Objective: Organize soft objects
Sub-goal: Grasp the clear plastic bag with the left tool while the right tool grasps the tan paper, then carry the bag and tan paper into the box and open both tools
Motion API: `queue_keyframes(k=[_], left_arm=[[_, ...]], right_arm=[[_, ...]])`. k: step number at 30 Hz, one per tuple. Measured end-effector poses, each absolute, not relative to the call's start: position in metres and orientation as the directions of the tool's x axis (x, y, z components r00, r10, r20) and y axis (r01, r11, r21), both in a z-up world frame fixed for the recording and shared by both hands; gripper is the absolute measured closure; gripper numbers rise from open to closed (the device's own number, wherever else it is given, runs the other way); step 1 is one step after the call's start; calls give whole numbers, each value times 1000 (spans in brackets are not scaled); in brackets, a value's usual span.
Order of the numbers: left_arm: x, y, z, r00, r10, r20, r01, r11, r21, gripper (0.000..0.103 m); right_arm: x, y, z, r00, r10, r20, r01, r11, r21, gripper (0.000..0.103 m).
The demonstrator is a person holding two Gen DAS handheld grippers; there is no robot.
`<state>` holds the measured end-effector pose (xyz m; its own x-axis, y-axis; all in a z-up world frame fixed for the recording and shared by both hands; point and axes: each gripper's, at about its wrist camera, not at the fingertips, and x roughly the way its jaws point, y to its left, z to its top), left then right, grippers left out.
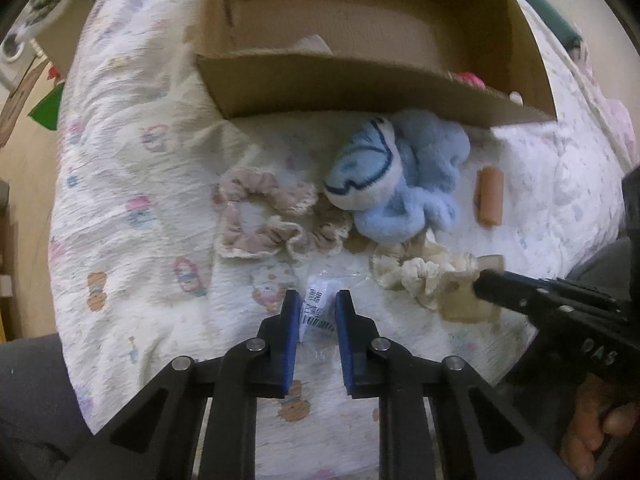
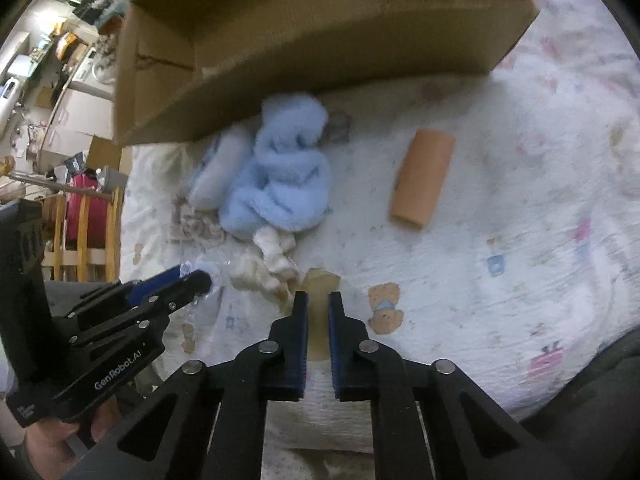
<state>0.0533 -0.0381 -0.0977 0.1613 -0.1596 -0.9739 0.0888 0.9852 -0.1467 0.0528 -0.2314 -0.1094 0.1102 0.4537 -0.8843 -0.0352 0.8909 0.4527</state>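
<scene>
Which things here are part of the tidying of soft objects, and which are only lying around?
Part of the job:
- cardboard box
- blue plush toy
- pink scrunchie
- cream scrunchie
- clear packet, in the left gripper
- beige clip, in the right gripper

Only lying around:
- orange tube
- printed quilt
- furniture in the background
</scene>
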Motion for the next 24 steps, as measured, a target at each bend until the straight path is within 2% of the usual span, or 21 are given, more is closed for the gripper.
queue_keyframes(k=[4, 10, 22, 24], left_arm=[[48, -17, -83, 222, -167, -961, 39, 986, -163, 87], [38, -1, -59, 313, -125, -942, 21, 992, -124, 87], [38, -13, -37, 437, -72, -896, 28, 997, -67, 87], [39, -13, -29, 453, -70, -889, 29, 998, -64, 87]], right_arm=[[51, -241, -94, 185, 467, -865, -31, 882, 469, 93], [46, -248, -72, 281, 457, -844, -39, 884, 466, 93], [47, -262, -48, 398, 477, -784, -42, 863, 504, 93], [47, -265, -40, 419, 442, -793, -39, 881, 471, 93]])
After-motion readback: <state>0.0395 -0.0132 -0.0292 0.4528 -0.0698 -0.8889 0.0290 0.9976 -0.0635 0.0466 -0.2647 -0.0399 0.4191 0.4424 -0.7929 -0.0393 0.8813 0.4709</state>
